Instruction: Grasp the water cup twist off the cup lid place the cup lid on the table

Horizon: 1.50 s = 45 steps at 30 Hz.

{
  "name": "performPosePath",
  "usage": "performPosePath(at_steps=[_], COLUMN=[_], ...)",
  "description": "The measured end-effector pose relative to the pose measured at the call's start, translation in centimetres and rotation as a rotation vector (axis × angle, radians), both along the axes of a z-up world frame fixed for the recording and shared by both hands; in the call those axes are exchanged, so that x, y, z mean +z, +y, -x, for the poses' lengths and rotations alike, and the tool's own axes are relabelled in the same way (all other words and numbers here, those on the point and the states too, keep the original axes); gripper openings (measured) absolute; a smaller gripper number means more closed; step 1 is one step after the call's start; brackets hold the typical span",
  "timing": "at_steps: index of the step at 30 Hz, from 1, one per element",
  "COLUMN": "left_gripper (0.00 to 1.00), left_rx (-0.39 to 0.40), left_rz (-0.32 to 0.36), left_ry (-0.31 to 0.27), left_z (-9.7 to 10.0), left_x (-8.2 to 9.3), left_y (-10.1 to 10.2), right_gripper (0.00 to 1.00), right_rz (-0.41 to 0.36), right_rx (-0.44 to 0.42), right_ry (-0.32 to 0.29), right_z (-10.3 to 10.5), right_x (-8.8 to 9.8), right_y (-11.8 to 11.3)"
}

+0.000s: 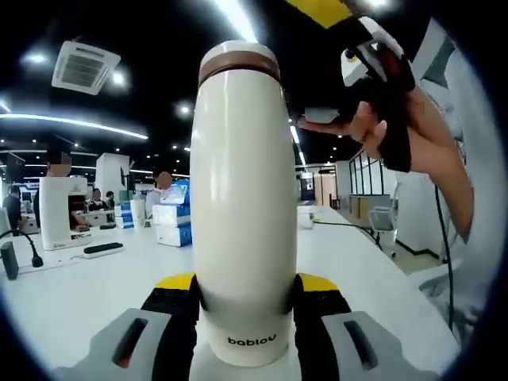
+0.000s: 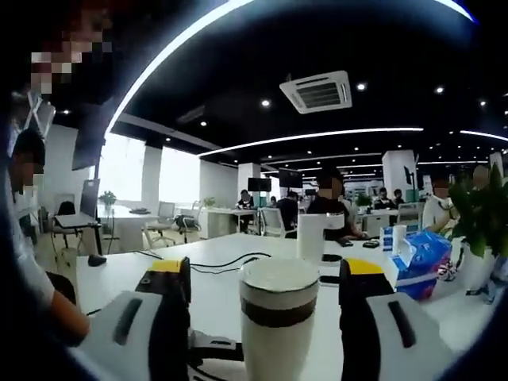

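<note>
Left claw (image 1: 246, 313) pinches the cup (image 1: 244, 206) low, steadying it — right claw (image 2: 264, 305) spread either side of the lid (image 2: 279, 286), ready to twist.

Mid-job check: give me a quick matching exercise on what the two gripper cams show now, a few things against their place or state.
Things:
1. water cup
2. cup lid
3. left gripper
4. right gripper

States:
A. on top of the cup, above a brown band
B. open, jaws either side of the lid, not touching
C. white body, upright between yellow-tipped jaws
D. shut on the cup's lower body

Pairs: 1-C, 2-A, 3-D, 4-B
</note>
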State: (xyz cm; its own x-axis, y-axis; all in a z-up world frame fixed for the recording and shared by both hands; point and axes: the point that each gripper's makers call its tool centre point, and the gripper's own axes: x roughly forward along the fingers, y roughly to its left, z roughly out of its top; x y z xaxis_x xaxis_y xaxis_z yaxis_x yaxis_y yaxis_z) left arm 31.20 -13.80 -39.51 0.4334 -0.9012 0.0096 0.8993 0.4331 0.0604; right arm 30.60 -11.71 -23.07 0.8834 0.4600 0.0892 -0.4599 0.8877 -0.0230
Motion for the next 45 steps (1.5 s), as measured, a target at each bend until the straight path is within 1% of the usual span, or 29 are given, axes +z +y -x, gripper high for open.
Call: performPosePath(at_steps=[1, 4, 7, 8, 9, 10, 13, 15, 18, 20, 22, 23, 25, 26, 27, 29, 32, 39, 41, 45], left_gripper=[0.48, 0.48, 0.48, 0.48, 0.48, 0.48, 0.48, 0.48, 0.48, 0.48, 0.48, 0.48, 0.48, 0.48, 0.48, 0.48, 0.48, 0.48, 0.48, 0.48], left_rx=[0.000, 0.000, 0.000, 0.000, 0.000, 0.000, -0.001, -0.001, 0.000, 0.000, 0.000, 0.000, -0.001, -0.001, 0.000, 0.000, 0.003, 0.008, 0.009, 0.009], left_rz=[0.000, -0.001, -0.001, 0.000, 0.000, 0.000, 0.000, 0.000, 0.000, -0.001, -0.001, -0.001, -0.001, -0.001, 0.000, -0.002, -0.002, -0.002, -0.003, -0.003], left_ry=[0.000, -0.001, 0.000, 0.000, 0.000, 0.001, 0.000, 0.000, 0.001, -0.001, 0.000, 0.000, -0.003, -0.002, -0.001, -0.005, -0.008, -0.010, -0.011, -0.015], left_z=[0.0, 0.0, -0.1, -0.1, -0.1, -0.1, -0.1, -0.1, -0.1, -0.1, -0.1, -0.1, 0.0, -0.1, -0.1, -0.1, -0.1, -0.2, -0.2, -0.2], left_x=[0.0, 0.0, 0.0, 0.0, 0.0, 0.0, 0.0, 0.0, 0.0, 0.0, 0.0, 0.0, 0.0, 0.0, 0.0, 0.0, 0.0, 0.1, 0.1, 0.1], left_y=[0.0, 0.0, 0.0, 0.0, 0.1, 0.1, 0.1, 0.1, 0.1, 0.1, 0.1, 0.1, 0.1, 0.1, 0.1, 0.1, 0.1, 0.2, 0.2, 0.2], right_gripper=[0.69, 0.69, 0.64, 0.59, 0.54, 0.52, 0.50, 0.46, 0.46, 0.46, 0.46, 0.46, 0.46, 0.46, 0.46, 0.46, 0.45, 0.45, 0.45, 0.45], right_rz=[-0.003, -0.015, 0.009, 0.014, 0.013, 0.013, 0.014, 0.036, 0.050, 0.053, 0.072, 0.073, 0.079, 0.090, 0.094, 0.110, 0.122, 0.167, 0.170, 0.178], right_rx=[-0.010, -0.003, -0.024, -0.026, -0.026, -0.030, -0.051, -0.058, -0.047, -0.011, 0.050, 0.057, 0.122, 0.170, 0.183, 0.213, 0.261, 0.351, 0.361, 0.438], right_ry=[0.009, 0.034, 0.047, 0.052, 0.053, 0.054, 0.040, 0.034, 0.036, 0.045, 0.064, 0.067, 0.085, 0.106, 0.088, 0.108, 0.117, 0.129, 0.132, 0.138], right_z=[-0.4, -0.7, -0.9, -0.9, -0.9, -0.9, -0.8, -0.8, -0.8, -0.8, -0.7, -0.7, -0.7, -0.6, -0.7, -0.8, -0.9, -0.9, -0.9, -0.7], right_x=[-0.1, -0.5, -1.0, -1.1, -1.1, -1.0, -0.6, -0.6, -0.6, -0.7, -0.8, -0.8, -0.9, -1.3, -1.3, -1.4, -1.3, -1.2, -1.1, -1.2], right_y=[-0.1, 0.2, 0.0, -0.1, -0.1, -0.2, -0.5, -0.7, -0.9, -0.8, -0.5, -0.5, -0.4, -0.1, 0.1, 0.1, 0.2, 1.0, 1.0, 0.9])
